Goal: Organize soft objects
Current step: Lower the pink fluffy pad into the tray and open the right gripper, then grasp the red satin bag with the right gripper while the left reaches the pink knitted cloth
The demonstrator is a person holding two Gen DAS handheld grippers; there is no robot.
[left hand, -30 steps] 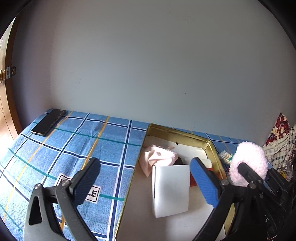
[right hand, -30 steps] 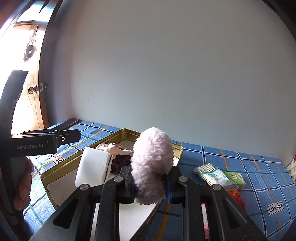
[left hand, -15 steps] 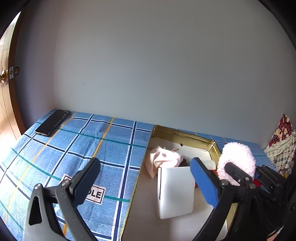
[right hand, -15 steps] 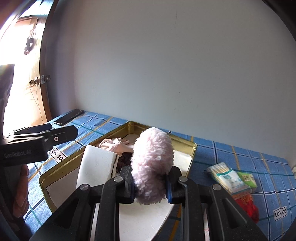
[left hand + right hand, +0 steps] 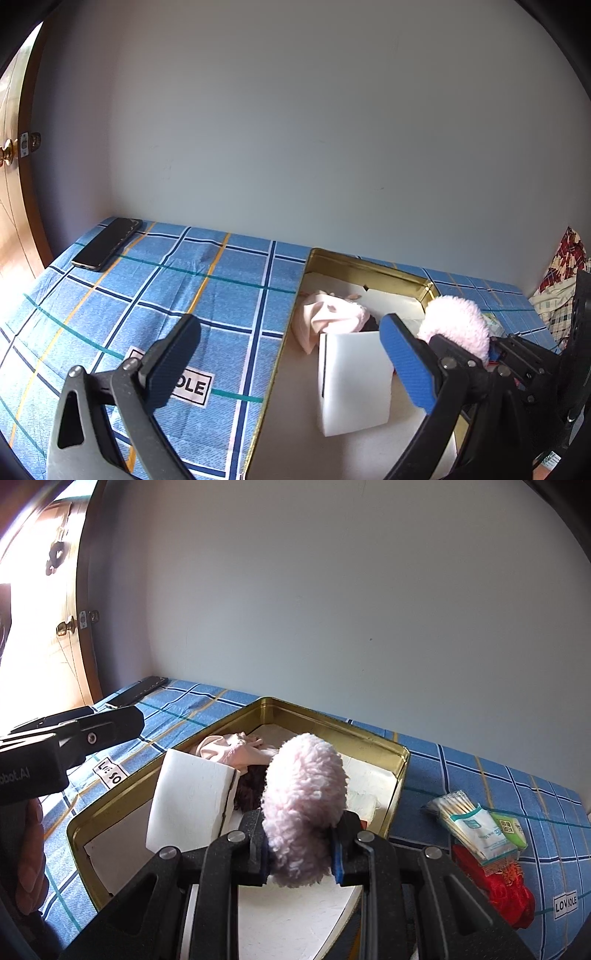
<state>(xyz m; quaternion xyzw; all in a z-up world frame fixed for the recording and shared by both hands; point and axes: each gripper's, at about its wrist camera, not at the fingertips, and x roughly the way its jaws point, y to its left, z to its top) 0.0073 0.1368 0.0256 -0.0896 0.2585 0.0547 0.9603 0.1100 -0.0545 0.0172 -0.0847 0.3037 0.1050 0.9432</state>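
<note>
**Pink puff carried over the tin, right grip unchanged**

Since a second ago the right gripper (image 5: pixel 300 853) has tipped slightly, and the gold tin (image 5: pixel 400 771) now sits more centrally beneath it; the puff remains pinched in the same way throughout.

Right gripper: fingers clenched on the fluffy pink puff (image 5: pixel 304 808), which bulges above the blue pads. From the left wrist view the same puff (image 5: pixel 456 325) is seen held above the tin's right side (image 5: pixel 424 286), clear of the paper lining.

Left gripper (image 5: pixel 291 363): fingers released and standing wide apart, nothing between them. One finger hangs over the blue checked cloth (image 5: pixel 147 288), the other over the tin's interior. It has kept its place across the interval.

Tin contents: a white foam block (image 5: pixel 188 805) standing on edge, tilted, near the left wall; a crumpled pale pink cloth (image 5: pixel 229 749) behind it; a dark brown fuzzy item (image 5: pixel 251 786) just beside the block, partly hidden by the puff.

Outside the tin, on the cloth to its right: a packet of cotton swabs (image 5: pixel 469 819), a small green packet (image 5: pixel 511 829) touching it, and a red fabric item (image 5: pixel 498 886) nearer the camera. A black phone (image 5: pixel 107 243) lies at the far left corner of the cloth, well apart from the tin.
</note>
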